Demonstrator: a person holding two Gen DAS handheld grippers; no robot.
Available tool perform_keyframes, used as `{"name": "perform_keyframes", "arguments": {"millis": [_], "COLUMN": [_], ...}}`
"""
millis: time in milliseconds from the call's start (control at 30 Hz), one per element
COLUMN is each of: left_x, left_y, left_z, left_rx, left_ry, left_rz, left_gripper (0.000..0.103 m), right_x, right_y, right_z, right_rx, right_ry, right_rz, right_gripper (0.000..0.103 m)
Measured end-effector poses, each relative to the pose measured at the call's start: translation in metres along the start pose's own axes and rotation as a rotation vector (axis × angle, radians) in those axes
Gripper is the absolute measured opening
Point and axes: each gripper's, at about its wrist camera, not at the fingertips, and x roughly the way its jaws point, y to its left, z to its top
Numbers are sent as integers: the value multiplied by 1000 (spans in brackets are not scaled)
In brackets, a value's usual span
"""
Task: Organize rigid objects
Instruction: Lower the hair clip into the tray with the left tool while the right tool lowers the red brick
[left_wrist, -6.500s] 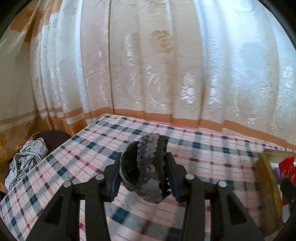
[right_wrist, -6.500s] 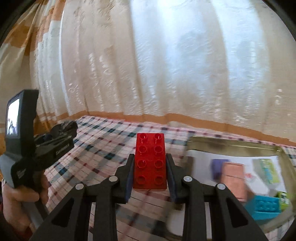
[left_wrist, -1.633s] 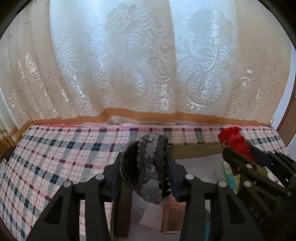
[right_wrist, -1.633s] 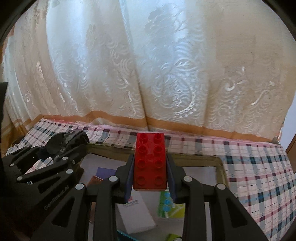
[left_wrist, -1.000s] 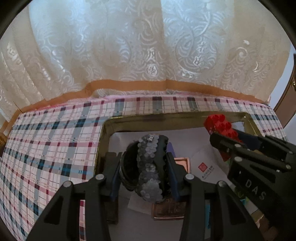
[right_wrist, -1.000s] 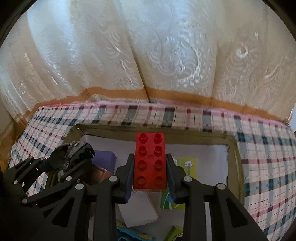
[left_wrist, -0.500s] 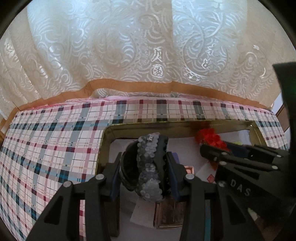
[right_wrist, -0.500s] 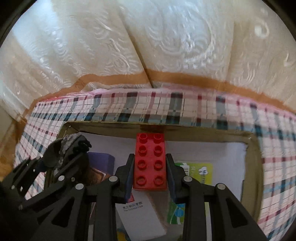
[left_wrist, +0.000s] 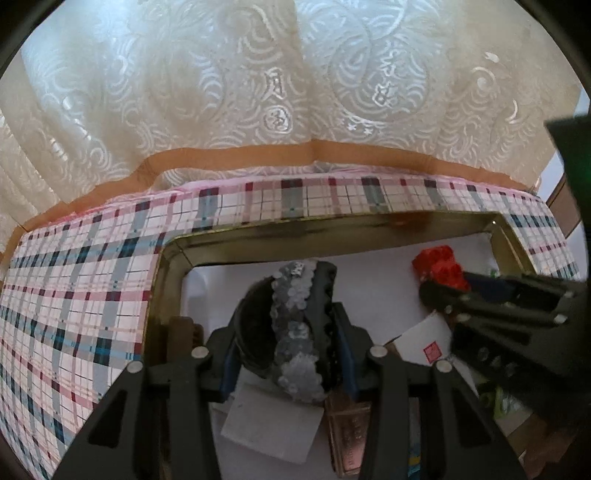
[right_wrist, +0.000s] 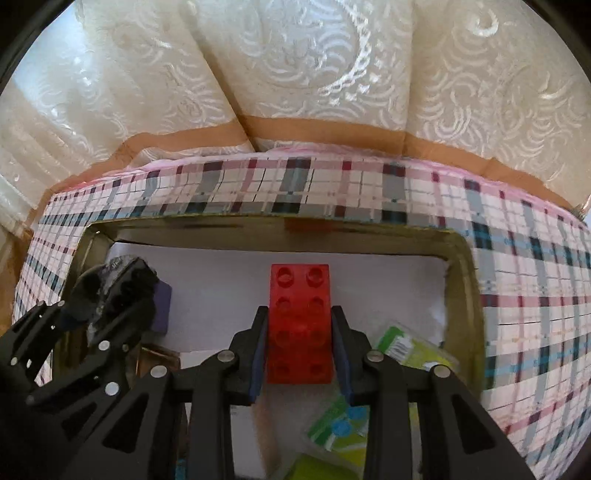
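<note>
Holding a red building brick (right_wrist: 300, 325) by its two long sides, the right tool (right_wrist: 300, 349) hangs over the open gold tin (right_wrist: 461, 295), which sits on the plaid cloth (right_wrist: 535, 288) of the bench. Its jaws are narrow and pressed flat against the brick, studs facing the camera. Judging by its look, the brick is light, hard plastic with smooth walls, so a grip across the flat sides is the sound one; held by the studs it would likely twist.

The left tool (left_wrist: 286, 332) is closed at a middling width on a dark hair claw clip (left_wrist: 295, 325) faced with a strip of silvery sequins. It hangs over the left half of the tin, above the white lining (left_wrist: 369, 280). The clip seems stiff but springy, with teeth along one edge, and the sequin face looks easy to scuff, so the broad outer shells are probably the best place to hold it, as now.

Already in the tin are a white card (left_wrist: 428, 339) with a small red seal whose characters are too small to read, a coppery box (left_wrist: 347, 435) with embossed lettering I cannot make out, a purple block (right_wrist: 162, 302) and green-and-white packets (right_wrist: 406, 350) with illegible print. Raised letters on the side of the right tool are blurred in the left view.
</note>
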Motion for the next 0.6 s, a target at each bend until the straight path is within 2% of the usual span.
{"name": "perform_keyframes", "arguments": {"millis": [33, 133, 267, 400, 467, 500, 600], "left_x": [0, -1, -4, -2, -3, -2, 1], "left_y": [1, 5, 1, 5, 7, 9, 17], "left_z": [1, 1, -1, 4, 4, 5, 6], "left_rx": [-5, -20, 23, -16, -30, -48, -87], "left_ry": [1, -3, -22, -4, 1, 9, 46], "left_rz": [2, 23, 66, 66, 91, 110, 37], "left_gripper": [43, 43, 43, 47, 62, 66, 75], "right_x": [-1, 2, 5, 7, 8, 8, 8], "right_y": [3, 13, 21, 24, 24, 23, 17], "right_z": [0, 1, 3, 4, 3, 3, 0], "right_rx": [0, 5, -2, 6, 6, 13, 39], "right_ry": [-16, -16, -14, -14, -11, -11, 1], "right_rz": [-19, -2, 7, 1, -14, -21, -31], "right_gripper": [35, 35, 35, 35, 35, 35, 42]}}
